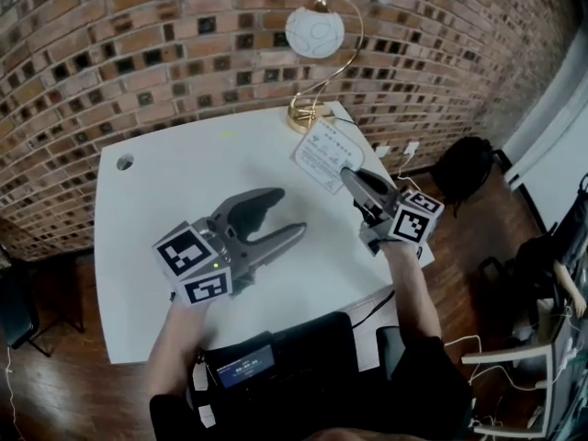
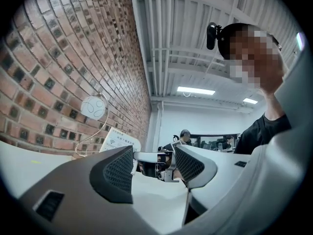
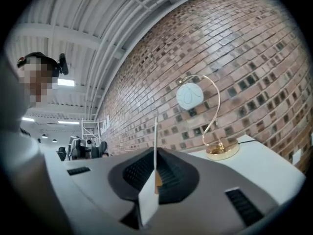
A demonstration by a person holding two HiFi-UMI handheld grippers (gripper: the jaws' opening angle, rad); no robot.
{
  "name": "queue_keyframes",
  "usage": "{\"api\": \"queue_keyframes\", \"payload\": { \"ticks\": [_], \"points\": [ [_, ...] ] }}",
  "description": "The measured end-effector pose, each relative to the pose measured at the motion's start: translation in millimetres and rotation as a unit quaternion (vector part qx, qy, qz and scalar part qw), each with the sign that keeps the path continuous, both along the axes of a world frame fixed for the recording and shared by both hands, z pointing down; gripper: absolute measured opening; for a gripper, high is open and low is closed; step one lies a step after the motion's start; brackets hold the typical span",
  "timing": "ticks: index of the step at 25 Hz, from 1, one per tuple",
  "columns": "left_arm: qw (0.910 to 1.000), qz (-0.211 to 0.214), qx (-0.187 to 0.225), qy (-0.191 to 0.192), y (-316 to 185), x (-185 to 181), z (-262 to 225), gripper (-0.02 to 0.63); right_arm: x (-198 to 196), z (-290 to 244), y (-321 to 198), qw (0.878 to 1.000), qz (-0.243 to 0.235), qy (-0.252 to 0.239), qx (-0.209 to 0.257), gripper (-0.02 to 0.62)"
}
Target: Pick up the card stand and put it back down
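Note:
The card stand (image 1: 324, 154), a white printed card, is tilted over the right part of the white table (image 1: 184, 177). My right gripper (image 1: 350, 178) is shut on its near lower edge. In the right gripper view the card stand (image 3: 155, 146) shows edge-on, pinched between the dark pads of the right gripper (image 3: 155, 174). My left gripper (image 1: 288, 215) hovers over the middle of the table, open, with nothing between its fingers. From the left gripper (image 2: 154, 163) the card stand (image 2: 120, 139) shows beyond the left jaw, below the lamp. Whether the card's foot touches the table is hidden.
A gold arc lamp with a white globe (image 1: 314, 31) stands at the table's far edge by the brick wall, close behind the card. A cable hole (image 1: 125, 162) is at the far left corner. A black bag (image 1: 465, 169) lies on the wood floor to the right.

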State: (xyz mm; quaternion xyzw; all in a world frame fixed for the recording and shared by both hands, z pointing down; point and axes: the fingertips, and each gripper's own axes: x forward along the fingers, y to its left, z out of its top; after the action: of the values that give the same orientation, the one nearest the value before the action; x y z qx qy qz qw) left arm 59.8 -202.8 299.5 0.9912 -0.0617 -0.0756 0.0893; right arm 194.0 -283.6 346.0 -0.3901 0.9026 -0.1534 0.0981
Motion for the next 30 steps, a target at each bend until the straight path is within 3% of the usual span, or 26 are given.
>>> {"api": "queue_keyframes", "payload": {
  "ticks": [18, 30],
  "points": [
    [0.9974, -0.06, -0.032, 0.024, -59, -56, 7, 0.264, -83, -22, -60, 0.993, -0.112, 0.047, 0.007, 0.029],
    [0.9945, -0.079, -0.062, 0.03, -97, -72, 21, 0.265, -111, -18, -95, 0.985, -0.155, 0.077, 0.008, 0.029]
  ]
}}
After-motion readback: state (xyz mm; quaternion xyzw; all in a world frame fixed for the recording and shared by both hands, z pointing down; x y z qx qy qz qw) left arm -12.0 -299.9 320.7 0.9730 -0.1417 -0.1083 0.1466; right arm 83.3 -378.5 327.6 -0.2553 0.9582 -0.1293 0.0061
